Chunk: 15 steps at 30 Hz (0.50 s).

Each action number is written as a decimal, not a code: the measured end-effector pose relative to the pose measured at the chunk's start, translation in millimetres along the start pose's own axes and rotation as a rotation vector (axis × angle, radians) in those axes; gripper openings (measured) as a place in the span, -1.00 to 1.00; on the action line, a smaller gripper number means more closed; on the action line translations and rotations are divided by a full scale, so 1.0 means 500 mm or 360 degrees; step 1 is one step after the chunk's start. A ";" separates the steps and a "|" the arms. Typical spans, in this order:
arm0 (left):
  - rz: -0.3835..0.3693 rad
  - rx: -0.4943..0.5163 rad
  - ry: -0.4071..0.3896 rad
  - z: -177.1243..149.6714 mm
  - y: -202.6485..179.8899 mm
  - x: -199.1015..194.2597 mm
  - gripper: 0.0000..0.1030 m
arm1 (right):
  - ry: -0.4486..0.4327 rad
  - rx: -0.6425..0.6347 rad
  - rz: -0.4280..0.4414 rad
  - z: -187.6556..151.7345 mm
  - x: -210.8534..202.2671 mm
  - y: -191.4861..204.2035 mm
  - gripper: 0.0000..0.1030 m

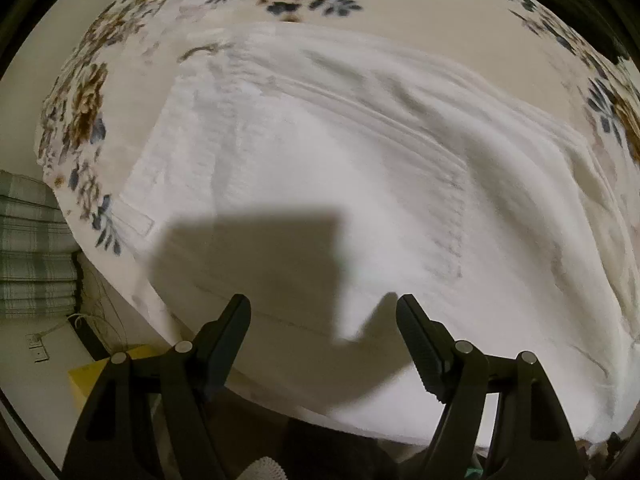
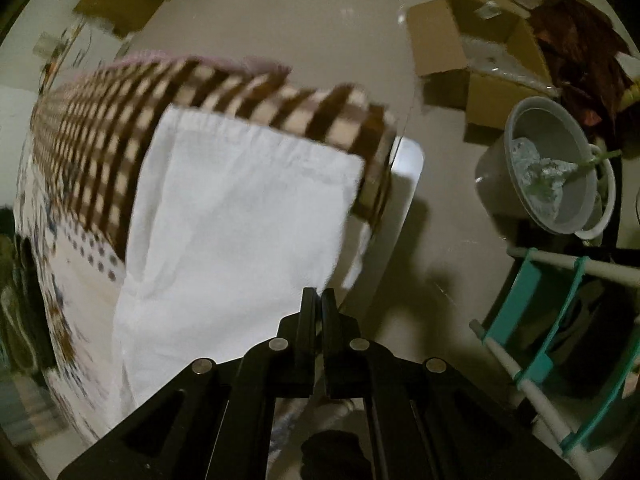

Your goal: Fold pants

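Right gripper (image 2: 319, 300) at pants (image 2: 240, 216) edge

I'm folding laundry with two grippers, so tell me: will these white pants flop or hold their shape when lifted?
The white pants look floppy: soft wrinkles run across them on the floral bedsheet. Probably light, since the fabric looks thin. An edge seems pinched in the right gripper.

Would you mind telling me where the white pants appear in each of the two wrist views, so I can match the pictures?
Left wrist view: the white pants fill the middle and right, spread ahead of the open left gripper.
Right wrist view: the white pants sit centre-left, hanging ahead of the shut right gripper; whether it pinches the cloth is unclear.
Shared landmark: the floral bedsheet, at the left of both.
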State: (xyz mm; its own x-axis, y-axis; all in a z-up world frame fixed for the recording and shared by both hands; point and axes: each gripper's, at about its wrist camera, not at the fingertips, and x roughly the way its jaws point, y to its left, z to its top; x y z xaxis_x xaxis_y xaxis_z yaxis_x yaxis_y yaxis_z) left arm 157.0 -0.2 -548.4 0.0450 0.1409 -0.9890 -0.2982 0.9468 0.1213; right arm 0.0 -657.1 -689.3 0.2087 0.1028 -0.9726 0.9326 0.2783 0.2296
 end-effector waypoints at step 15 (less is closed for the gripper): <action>-0.0028 0.0392 -0.0158 0.060 -0.226 -0.065 0.44 | 0.0266 -0.0704 0.0201 -0.148 -0.004 0.366 -0.05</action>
State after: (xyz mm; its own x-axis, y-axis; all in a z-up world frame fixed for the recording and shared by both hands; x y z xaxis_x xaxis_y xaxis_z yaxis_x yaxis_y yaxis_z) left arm 217.8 -102.8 -527.6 0.1450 0.1398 -0.9795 -0.0563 0.9895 0.1329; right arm 148.3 -535.6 -642.7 0.2280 0.3039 -0.9250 0.6813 0.6289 0.3745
